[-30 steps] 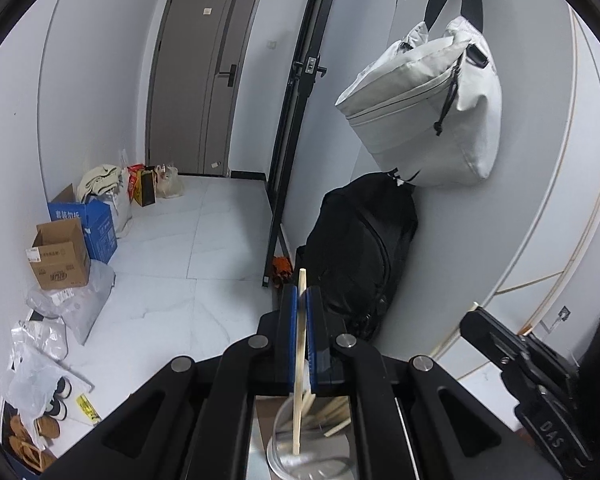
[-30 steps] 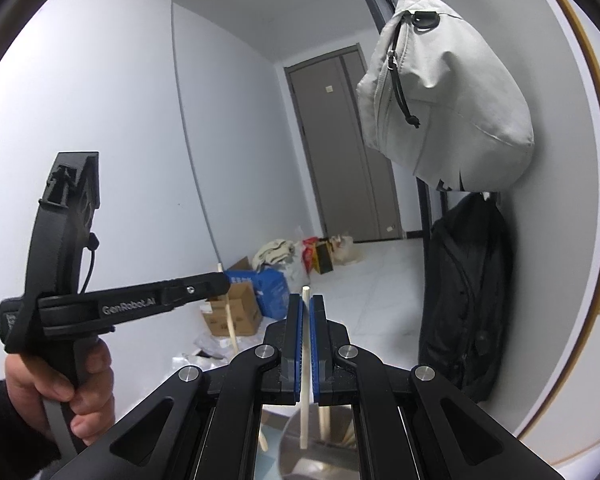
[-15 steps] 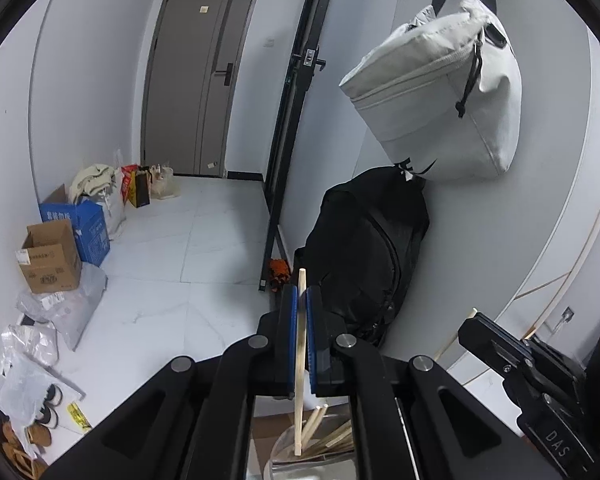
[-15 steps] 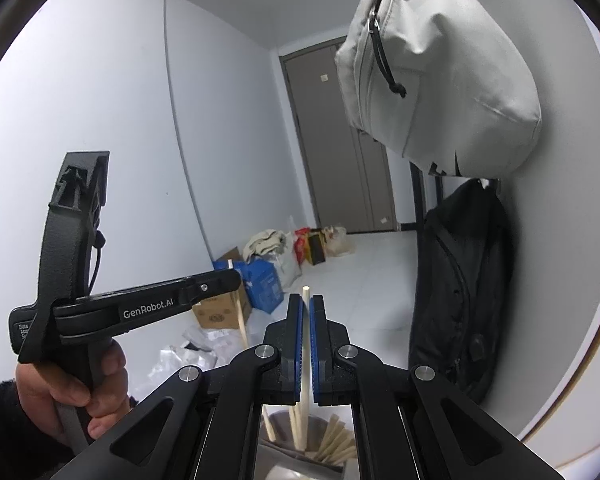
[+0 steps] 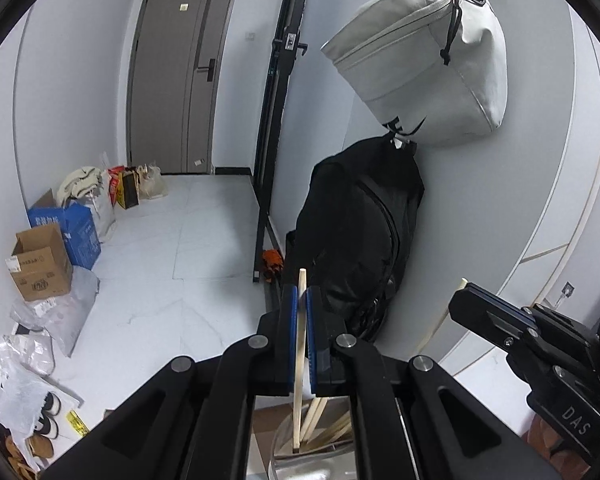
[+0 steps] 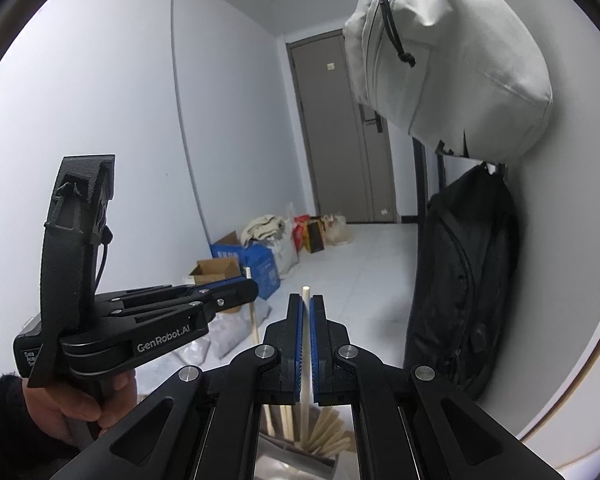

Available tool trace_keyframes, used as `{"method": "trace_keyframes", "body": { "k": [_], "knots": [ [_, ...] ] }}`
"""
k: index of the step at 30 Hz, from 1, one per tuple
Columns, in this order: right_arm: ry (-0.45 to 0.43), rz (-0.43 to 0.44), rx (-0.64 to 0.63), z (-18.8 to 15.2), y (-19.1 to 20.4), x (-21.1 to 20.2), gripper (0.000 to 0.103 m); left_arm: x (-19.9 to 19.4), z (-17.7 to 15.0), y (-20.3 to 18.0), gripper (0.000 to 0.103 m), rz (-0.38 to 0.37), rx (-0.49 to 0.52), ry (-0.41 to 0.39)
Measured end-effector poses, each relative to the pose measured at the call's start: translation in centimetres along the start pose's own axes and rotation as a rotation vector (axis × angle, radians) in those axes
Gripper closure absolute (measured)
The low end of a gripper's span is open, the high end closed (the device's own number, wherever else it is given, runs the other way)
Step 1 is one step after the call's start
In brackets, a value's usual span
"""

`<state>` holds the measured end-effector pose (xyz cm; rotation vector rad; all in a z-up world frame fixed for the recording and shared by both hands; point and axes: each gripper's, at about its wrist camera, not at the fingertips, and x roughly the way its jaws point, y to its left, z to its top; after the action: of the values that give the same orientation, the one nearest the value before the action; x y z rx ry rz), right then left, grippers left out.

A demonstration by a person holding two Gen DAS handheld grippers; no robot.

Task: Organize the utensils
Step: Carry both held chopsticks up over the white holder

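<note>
the left gripper (image 5: pixel 302 300) is clamped on a single wooden chopstick (image 5: pixel 299 360), its blue pads pressed against the stick from both sides. the stick stands nearly upright, its top poking above the pads and its lower end reaching down into a clear round holder (image 5: pixel 296 452) right below the jaws. the right gripper (image 6: pixel 305 312) likewise pinches one chopstick (image 6: pixel 305 364), upright, tip just above the pads, lower end down among the sticks in the same holder (image 6: pixel 300 456). so two chopsticks are held, one per gripper.

inside the holder several more chopsticks (image 5: pixel 320 420) lean at a slant against the wall; from the right wrist view they fan out (image 6: pixel 330 434), and the exact count cannot be told.

in the right wrist view a hand (image 6: pixel 80 404) grips the left gripper's handle. behind, a grey bag (image 5: pixel 424 56) hangs above a black backpack (image 5: pixel 360 232), with one brown cardboard box (image 5: pixel 40 264) and one blue box (image 5: pixel 76 230) on the floor.
</note>
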<state>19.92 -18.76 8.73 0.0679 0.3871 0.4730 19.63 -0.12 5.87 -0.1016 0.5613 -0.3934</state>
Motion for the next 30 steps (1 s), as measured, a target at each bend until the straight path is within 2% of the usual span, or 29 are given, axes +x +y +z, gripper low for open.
{"method": "trace_keyframes", "body": {
  "k": [4, 11, 21, 30],
  "knots": [
    [0.013, 0.015, 0.001, -0.6, -0.1, 0.4, 0.101, -0.1, -0.2, 0.9, 0.103, -0.089, -0.055, 0.0],
    [0.045, 0.031, -0.003, -1.7, -0.1, 1.2, 0.101, 0.4, -1.0, -0.2, 0.103, -0.108, -0.018, 0.034],
    [0.087, 0.039, 0.01, -3.2, -0.6, 1.9, 0.101, 1.0, -2.1, 0.5, 0.103, -0.123, -0.014, 0.078],
    [0.129, 0.064, 0.06, -4.2, -1.4, 2.9, 0.101, 1.2, -2.7, 0.7, 0.102, -0.166, -0.014, 0.119]
  ]
}}
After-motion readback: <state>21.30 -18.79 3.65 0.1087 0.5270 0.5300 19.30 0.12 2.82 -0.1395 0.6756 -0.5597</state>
